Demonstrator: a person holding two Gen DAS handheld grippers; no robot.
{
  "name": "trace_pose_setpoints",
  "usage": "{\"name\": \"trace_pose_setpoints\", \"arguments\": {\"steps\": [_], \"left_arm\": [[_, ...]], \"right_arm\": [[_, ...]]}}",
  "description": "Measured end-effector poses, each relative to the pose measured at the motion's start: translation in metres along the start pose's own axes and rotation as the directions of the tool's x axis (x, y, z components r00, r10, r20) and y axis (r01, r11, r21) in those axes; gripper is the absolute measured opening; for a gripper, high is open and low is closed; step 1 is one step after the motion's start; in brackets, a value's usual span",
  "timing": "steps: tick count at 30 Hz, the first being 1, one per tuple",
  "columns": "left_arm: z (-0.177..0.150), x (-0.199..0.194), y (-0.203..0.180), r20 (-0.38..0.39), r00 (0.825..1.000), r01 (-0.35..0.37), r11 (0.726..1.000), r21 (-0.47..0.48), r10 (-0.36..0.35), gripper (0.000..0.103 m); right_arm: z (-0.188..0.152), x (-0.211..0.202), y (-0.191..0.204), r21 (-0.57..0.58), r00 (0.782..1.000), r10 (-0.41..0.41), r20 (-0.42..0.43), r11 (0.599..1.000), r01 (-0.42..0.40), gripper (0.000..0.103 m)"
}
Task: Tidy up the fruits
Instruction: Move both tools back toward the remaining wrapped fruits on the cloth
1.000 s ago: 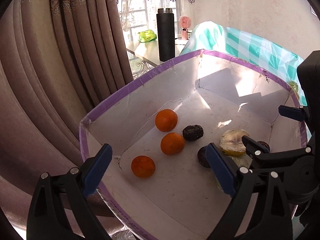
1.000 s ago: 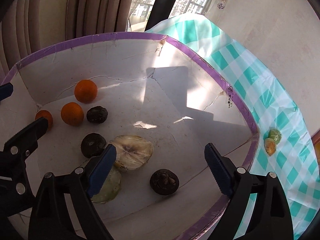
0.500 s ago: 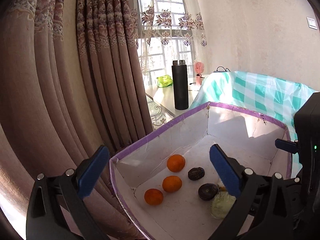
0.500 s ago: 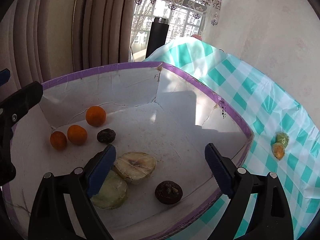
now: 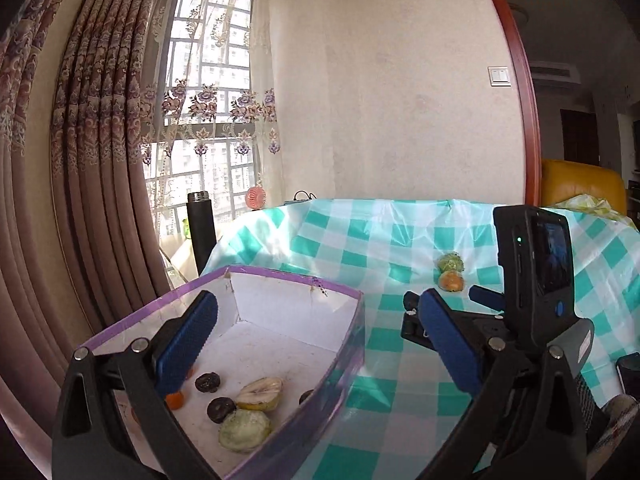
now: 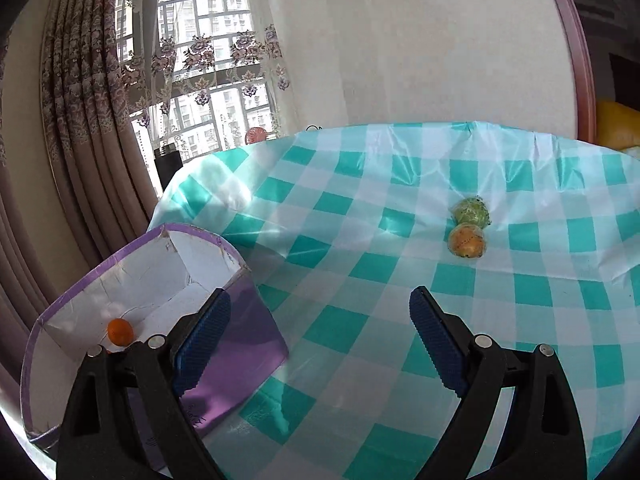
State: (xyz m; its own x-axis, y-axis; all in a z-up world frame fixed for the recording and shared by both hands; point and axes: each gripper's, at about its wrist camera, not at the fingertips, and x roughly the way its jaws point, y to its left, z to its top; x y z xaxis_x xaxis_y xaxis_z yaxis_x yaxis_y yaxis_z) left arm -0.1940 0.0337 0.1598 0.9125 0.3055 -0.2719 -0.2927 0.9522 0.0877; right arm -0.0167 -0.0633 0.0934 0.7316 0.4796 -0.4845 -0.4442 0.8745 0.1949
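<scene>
A white box with a purple rim (image 5: 280,276) stands at the table's left end; it also shows in the right wrist view (image 6: 120,256). Inside lie dark round fruits (image 5: 208,382), a cut pale fruit (image 5: 260,390), a green half (image 5: 244,430) and an orange (image 6: 120,332). A green fruit (image 6: 472,210) and an orange-yellow fruit (image 6: 467,242) lie together on the checked cloth at the right; they also show in the left wrist view (image 5: 451,272). My left gripper (image 5: 320,344) is open and empty above the box's right wall. My right gripper (image 6: 320,340) is open and empty over the cloth.
The teal-and-white checked cloth (image 6: 360,240) covers the table. A black flask (image 5: 202,232) and a small pink fan (image 5: 254,198) stand behind by the window. Heavy curtains (image 5: 80,200) hang at the left. The right gripper's camera body (image 5: 532,264) shows in the left wrist view.
Both grippers have drawn back and up out of the box and swung to the right, so the cloth and the two loose fruits now fill the view. Both stay open.
</scene>
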Motion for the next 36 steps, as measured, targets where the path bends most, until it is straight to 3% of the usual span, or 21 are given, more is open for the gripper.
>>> {"name": "trace_pose_setpoints", "arguments": {"steps": [5,10,13,18,22,26,28,31,36], "left_arm": [[-0.016,0.037,-0.059,-0.135,0.977,0.175,0.982,0.073,-0.164,0.101],[-0.035,0.084,-0.096,-0.251,0.929,0.293,0.955,0.045,-0.273,0.101],[-0.046,0.117,-0.108,-0.317,0.899,0.322,0.947,0.007,-0.303,0.101],[-0.068,0.164,-0.118,-0.418,0.849,0.335,0.941,-0.046,-0.323,0.101],[-0.079,0.188,-0.123,-0.446,0.82,0.351,0.931,-0.099,-0.357,0.101],[-0.084,0.209,-0.119,-0.481,0.782,0.346,0.918,-0.193,-0.396,0.101],[-0.084,0.214,-0.115,-0.481,0.777,0.34,0.914,-0.224,-0.406,0.101],[-0.088,0.219,-0.109,-0.5,0.754,0.329,0.904,-0.273,-0.425,0.101],[-0.089,0.217,-0.11,-0.502,0.749,0.342,0.902,-0.265,-0.432,0.101]], "right_arm": [[-0.013,0.025,-0.065,0.084,0.984,-0.154,-0.093,0.983,0.161,0.088],[-0.016,0.053,-0.117,0.174,0.958,-0.212,-0.191,0.954,0.246,0.088],[-0.006,0.068,-0.133,0.154,0.95,-0.239,-0.2,0.95,0.271,0.088],[0.003,0.095,-0.154,0.122,0.943,-0.229,-0.24,0.957,0.263,0.088],[0.012,0.112,-0.171,0.176,0.947,-0.185,-0.261,0.956,0.235,0.088],[0.026,0.132,-0.168,0.117,0.946,-0.189,-0.263,0.967,0.226,0.088],[0.034,0.146,-0.165,0.076,0.942,-0.204,-0.266,0.97,0.232,0.088],[0.045,0.168,-0.161,0.046,0.938,-0.209,-0.277,0.972,0.23,0.088],[0.062,0.203,-0.154,0.016,0.93,-0.215,-0.297,0.973,0.23,0.088]]}}
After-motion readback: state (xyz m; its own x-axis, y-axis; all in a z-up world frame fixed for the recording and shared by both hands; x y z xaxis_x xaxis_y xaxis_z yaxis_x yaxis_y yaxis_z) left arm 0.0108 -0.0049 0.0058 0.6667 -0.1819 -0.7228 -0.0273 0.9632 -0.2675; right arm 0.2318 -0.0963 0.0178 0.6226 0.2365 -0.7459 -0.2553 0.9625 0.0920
